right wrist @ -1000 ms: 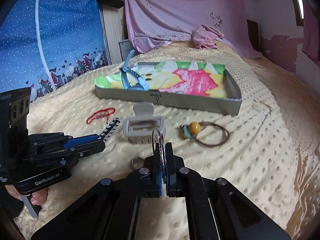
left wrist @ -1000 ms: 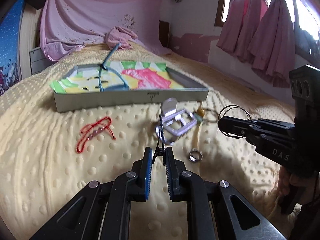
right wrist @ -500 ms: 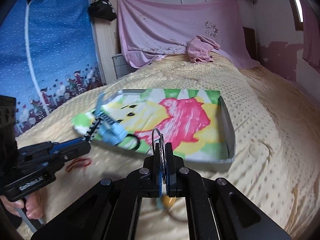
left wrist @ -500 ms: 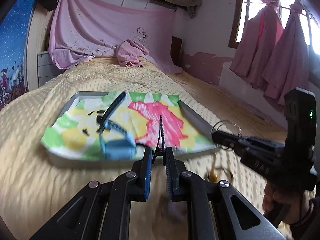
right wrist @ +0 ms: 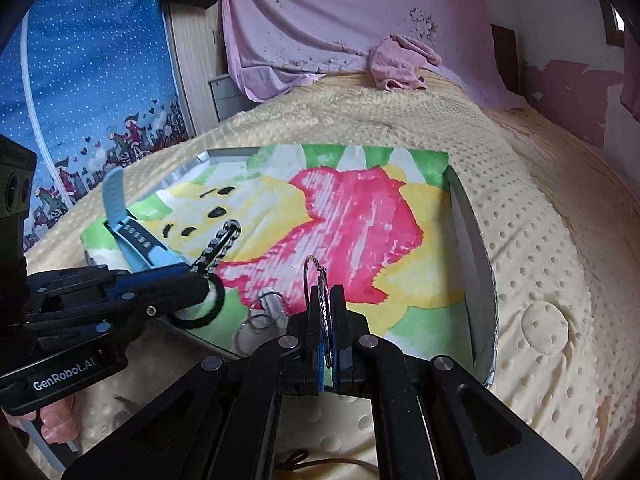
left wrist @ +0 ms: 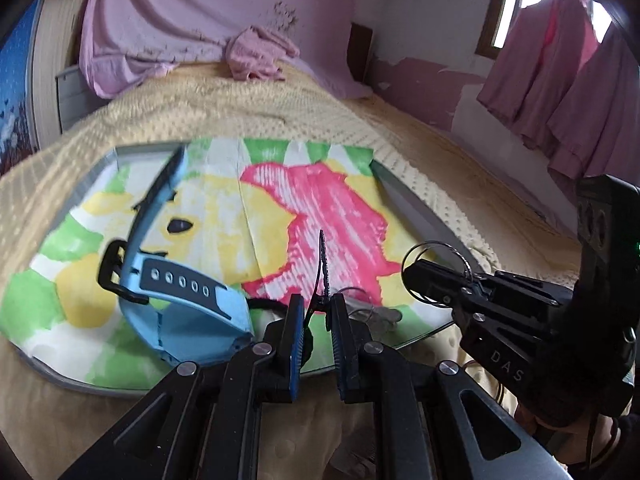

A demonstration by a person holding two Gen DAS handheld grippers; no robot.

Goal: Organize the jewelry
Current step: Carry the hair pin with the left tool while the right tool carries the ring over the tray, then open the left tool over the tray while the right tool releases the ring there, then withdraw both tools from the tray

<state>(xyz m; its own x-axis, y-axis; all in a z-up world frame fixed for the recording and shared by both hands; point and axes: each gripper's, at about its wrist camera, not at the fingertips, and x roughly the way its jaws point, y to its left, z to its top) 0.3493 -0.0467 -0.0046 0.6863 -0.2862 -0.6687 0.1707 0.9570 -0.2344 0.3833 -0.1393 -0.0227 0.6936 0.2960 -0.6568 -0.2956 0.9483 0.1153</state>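
Left wrist view: left gripper (left wrist: 314, 312) closed on black hair clip (left wrist: 322, 266), pinched at its base, above near edge of tray (left wrist: 404, 196). Clip judged light, stiff, thin; long axis upright, tip pointing away from camera. Blue watch (left wrist: 176, 288) lying in tray at left.

Right wrist view: right gripper (right wrist: 327, 322) fully closed on wire hoop earring (right wrist: 316, 276), held over tray near its front edge. Hoop seen edge-on, standing upright. Judged very light, slippery, easily bent; best held at thicker twisted part. 2 items not yet released.
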